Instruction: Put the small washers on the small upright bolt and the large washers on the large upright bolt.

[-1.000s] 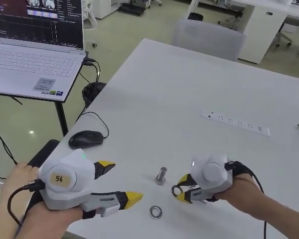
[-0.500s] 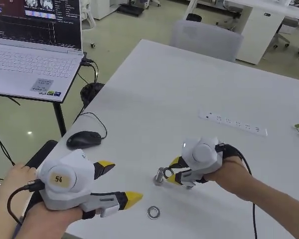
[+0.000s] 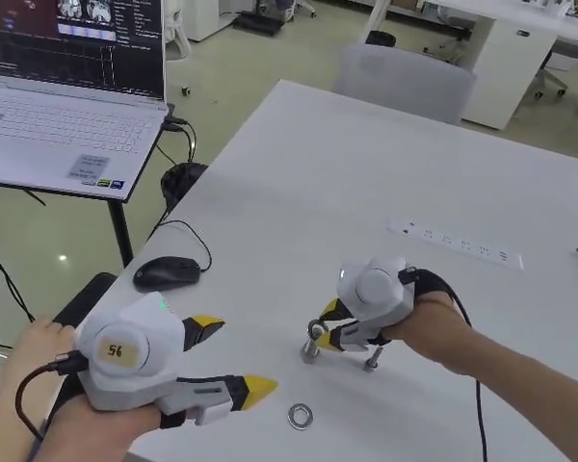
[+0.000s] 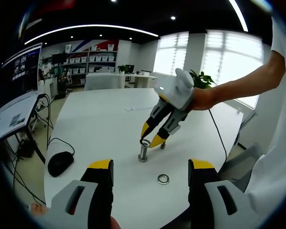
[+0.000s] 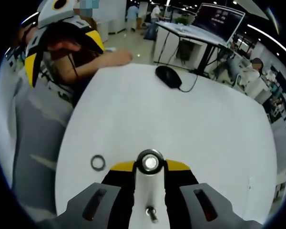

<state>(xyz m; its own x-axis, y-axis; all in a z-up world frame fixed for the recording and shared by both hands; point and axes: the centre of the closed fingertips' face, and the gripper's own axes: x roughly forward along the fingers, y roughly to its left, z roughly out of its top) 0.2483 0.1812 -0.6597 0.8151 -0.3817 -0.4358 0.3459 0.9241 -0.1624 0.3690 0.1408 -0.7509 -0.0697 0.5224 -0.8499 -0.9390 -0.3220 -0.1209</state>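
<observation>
"56" sticker (image 3: 116,349) on L gripper (image 3: 233,354); R gripper (image 3: 326,330) w/ washer (image 5: 149,162) at bolt (image 3: 311,350)

White table (image 3: 366,173), seen from its near edge. A black mouse (image 3: 167,272) lies by the left edge, and a white power strip (image 3: 455,243) lies toward the right edge. A large bolt (image 3: 311,345) and a small bolt (image 3: 373,360) stand upright side by side. A washer (image 3: 300,417) lies flat, nearer the near edge.

Right gripper (image 4: 148,141) holds a washer (image 4: 144,142) atop the large bolt (image 4: 143,154)
</observation>
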